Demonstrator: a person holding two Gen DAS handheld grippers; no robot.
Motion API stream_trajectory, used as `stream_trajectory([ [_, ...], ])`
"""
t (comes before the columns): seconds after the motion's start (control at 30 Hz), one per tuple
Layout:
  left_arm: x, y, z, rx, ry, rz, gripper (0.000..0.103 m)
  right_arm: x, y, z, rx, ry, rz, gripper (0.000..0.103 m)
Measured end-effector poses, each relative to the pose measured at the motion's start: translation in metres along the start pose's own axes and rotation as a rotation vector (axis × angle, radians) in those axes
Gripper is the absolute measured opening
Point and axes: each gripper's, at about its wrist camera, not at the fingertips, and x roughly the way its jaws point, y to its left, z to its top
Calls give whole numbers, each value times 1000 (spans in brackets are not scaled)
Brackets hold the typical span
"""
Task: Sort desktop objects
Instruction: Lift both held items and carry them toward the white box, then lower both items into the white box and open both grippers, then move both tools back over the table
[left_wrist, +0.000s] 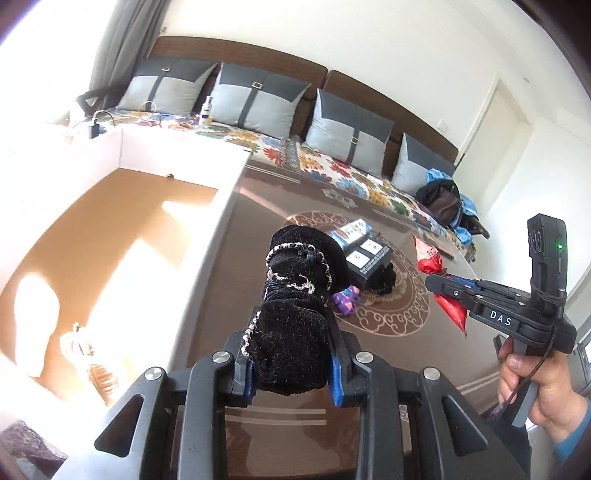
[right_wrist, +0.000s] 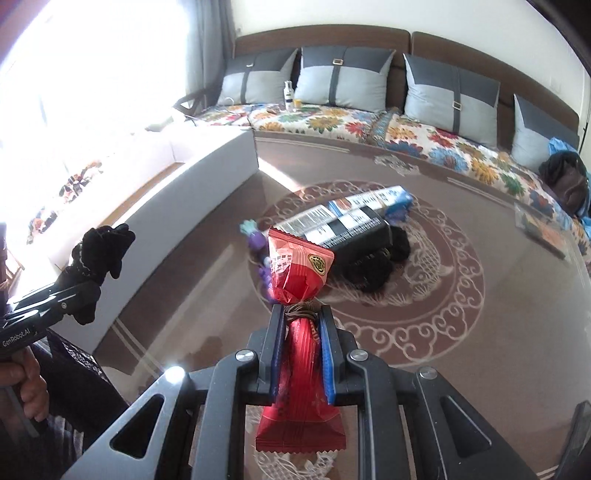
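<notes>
My left gripper (left_wrist: 293, 332) is shut on a black velvet hair tie (left_wrist: 295, 266) with a thin white trim, lifted above the table. The right wrist view shows that hair tie (right_wrist: 103, 243) at the left, beside the open white box. My right gripper (right_wrist: 302, 321) is shut on a red snack packet (right_wrist: 299, 266), pinched at its tied neck and held above the table. From the left wrist view the right gripper (left_wrist: 443, 288) holds the red packet (left_wrist: 428, 258) at the right, with a hand on its grip.
On the patterned glass table (right_wrist: 461, 332) lie a black box with white labels (right_wrist: 354, 229), a blue box (right_wrist: 384, 199), a purple toy (right_wrist: 255, 236) and a black fabric item (right_wrist: 373, 269). A large open white box (left_wrist: 221, 206) stands to the left. A cushioned sofa (right_wrist: 332, 118) runs behind.
</notes>
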Motion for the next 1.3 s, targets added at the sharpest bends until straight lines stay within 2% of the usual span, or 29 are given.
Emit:
stream_trajectory([
  [0.13,-24,64,31,-69,-36,139,29,8,78,52,-54,-76,161,18],
  [0.3,-14,135,47,-112,44,279,29,42,180,92,-115,-56,345,18],
  [0.4,2,158,45,-108,119,330,30,77,230,98,-158,13,369,18],
  [0.47,14,169,41,-116,179,355,35,103,249,98,-162,66,359,19],
  [0.53,15,179,34,-120,206,380,45,127,259,95,-142,121,364,20],
  [0.57,16,180,32,-121,204,389,50,136,259,93,-126,146,364,27],
  [0.6,15,179,30,-122,198,401,66,143,257,90,-110,159,360,41],
  [0.63,12,178,28,-124,181,418,80,145,255,89,-93,155,355,48],
  [0.67,8,176,27,-125,156,433,83,142,248,88,-71,134,355,59],
  [0.7,3,172,26,-123,131,435,83,137,241,87,-53,105,357,65],
  [0.8,-9,159,25,-119,77,415,83,110,213,82,-32,13,344,76],
  [0.83,-12,152,25,-114,58,403,83,101,202,78,-36,-20,326,77],
  [0.9,-19,131,26,-92,24,368,83,85,178,64,-46,-80,267,88],
  [1.0,-26,85,24,-29,-9,287,83,67,126,26,-44,-127,121,93],
  [1.13,-26,7,13,95,-25,149,84,62,47,-34,-30,-70,-77,93],
  [1.23,-6,-42,-8,152,32,70,89,61,-8,-72,12,7,-174,93],
  [1.3,21,-61,-28,154,105,56,89,59,-37,-90,34,40,-217,93],
])
